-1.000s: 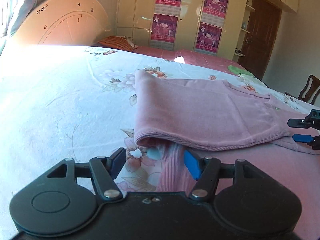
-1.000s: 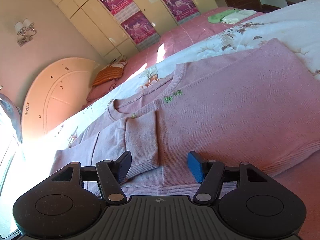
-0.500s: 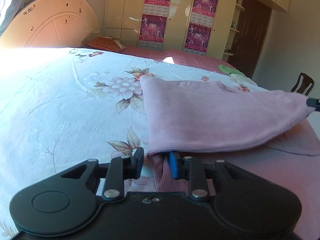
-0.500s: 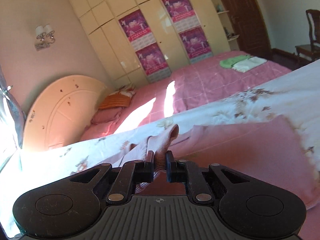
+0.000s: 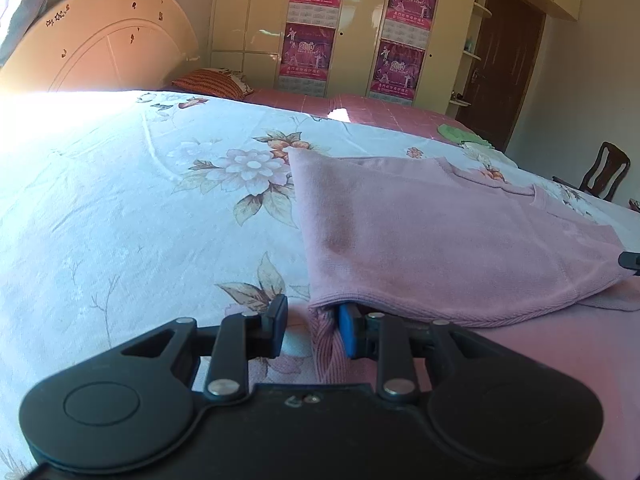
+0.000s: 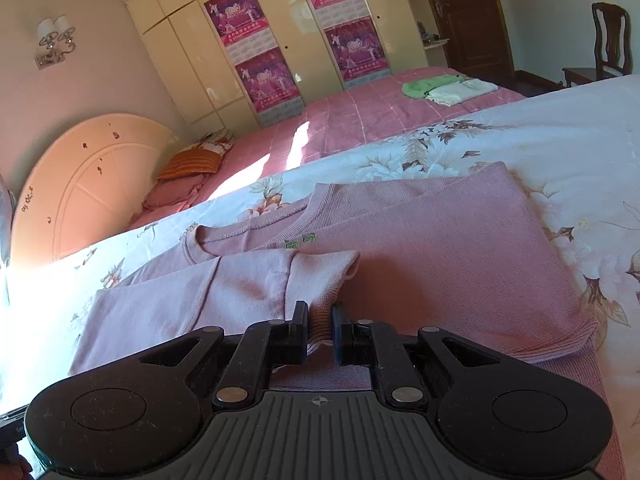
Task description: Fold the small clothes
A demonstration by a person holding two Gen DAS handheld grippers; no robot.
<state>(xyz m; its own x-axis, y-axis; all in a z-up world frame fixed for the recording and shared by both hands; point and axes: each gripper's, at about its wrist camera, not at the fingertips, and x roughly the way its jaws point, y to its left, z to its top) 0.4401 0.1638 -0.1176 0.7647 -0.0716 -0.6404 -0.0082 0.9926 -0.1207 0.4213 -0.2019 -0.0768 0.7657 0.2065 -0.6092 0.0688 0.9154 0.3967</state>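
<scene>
The sweater (image 6: pixel 460 264) is a dusty pink knit, ribbed at the hem and cuffs, lying on the floral sheet (image 5: pixel 140 208) with the neckline pointing toward the headboard (image 6: pixel 92 184). One sleeve is folded across the chest, and there's a small green embroidered mark just below the collar, too small and blurry to read.

Right gripper (image 6: pixel 320 330) has closed down tight and is pinching the ribbed cuff of that folded sleeve. Left gripper (image 5: pixel 310 330) has also narrowed in; a ribbed strip of the sweater sits between its fingers against the blue pad, but the other pad looks clear of the fabric with sheet showing through, so I can't tell if it's really clamped. Above it the sweater's body is lifted into a taut fold.

Purple posters (image 6: pixel 256 52) on the wardrobe (image 6: pixel 192 60) past the headboard show "2010"; the rest isn't legible.
</scene>
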